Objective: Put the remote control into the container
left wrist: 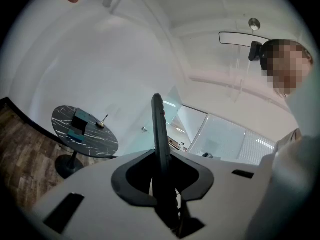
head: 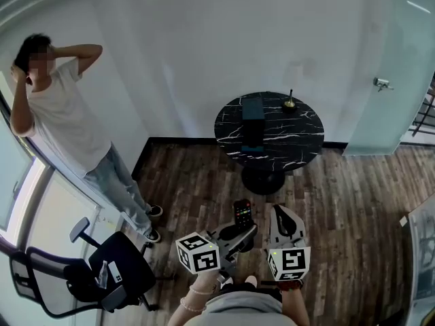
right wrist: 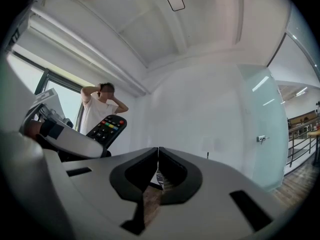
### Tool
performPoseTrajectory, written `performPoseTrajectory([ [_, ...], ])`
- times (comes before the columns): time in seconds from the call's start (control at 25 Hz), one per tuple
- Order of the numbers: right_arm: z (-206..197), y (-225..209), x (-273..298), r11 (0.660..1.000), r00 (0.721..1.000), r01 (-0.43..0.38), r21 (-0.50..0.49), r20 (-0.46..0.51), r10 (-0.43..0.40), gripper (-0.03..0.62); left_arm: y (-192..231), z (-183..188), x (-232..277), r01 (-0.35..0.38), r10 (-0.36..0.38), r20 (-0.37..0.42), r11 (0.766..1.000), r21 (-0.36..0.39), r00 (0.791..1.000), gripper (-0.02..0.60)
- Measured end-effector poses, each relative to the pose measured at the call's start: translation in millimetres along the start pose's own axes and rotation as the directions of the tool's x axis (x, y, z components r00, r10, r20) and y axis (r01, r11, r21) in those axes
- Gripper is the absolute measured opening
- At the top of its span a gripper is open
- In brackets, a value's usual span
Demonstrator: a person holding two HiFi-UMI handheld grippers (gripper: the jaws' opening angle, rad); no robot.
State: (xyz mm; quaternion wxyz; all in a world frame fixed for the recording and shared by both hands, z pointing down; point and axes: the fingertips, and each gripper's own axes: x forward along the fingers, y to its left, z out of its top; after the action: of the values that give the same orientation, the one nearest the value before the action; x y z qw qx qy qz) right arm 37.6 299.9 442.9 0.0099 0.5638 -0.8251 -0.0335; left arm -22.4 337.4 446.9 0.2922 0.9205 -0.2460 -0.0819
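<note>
A black remote control [head: 242,214] stands upright in my left gripper [head: 246,232], which is shut on its lower end. In the left gripper view the remote control [left wrist: 159,129] shows edge-on between the jaws. In the right gripper view the remote control [right wrist: 106,129] shows its coloured buttons at the left. My right gripper [head: 281,210] hangs beside the left one; its jaws [right wrist: 158,151] meet with nothing between them. A dark teal container [head: 253,109] stands on the round black marble table [head: 299,138] ahead. From the left gripper, the container [left wrist: 80,119] lies far off at the left.
A small brass object [head: 289,102] stands on the table beside the container, and a second teal piece [head: 251,145] lies near its front edge. A person [head: 64,117] stands at the left by the window. An office chair [head: 102,270] is at the lower left. A glass door [head: 384,83] is at the right.
</note>
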Motion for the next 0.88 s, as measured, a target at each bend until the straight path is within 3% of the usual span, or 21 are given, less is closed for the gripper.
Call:
performPoseTrajectory([
  [0.52, -8.1, -24.4, 2.9, 1.000, 1.000, 0.002, -0.001, -0.014, -0.002, 0.012, 7.5, -6.2, 21.1, -0.015, 0.015, 0.008, 1.000, -0.018, 1.000, 0.075],
  [0.88, -11.2, -39.2, 44.9, 0.999, 0.999, 0.034, -0.007, -0.018, -0.034, 0.012, 48.0, 18.5, 40.5, 0.007, -0.007, -0.001, 1.000, -0.025, 1.000, 0.075],
])
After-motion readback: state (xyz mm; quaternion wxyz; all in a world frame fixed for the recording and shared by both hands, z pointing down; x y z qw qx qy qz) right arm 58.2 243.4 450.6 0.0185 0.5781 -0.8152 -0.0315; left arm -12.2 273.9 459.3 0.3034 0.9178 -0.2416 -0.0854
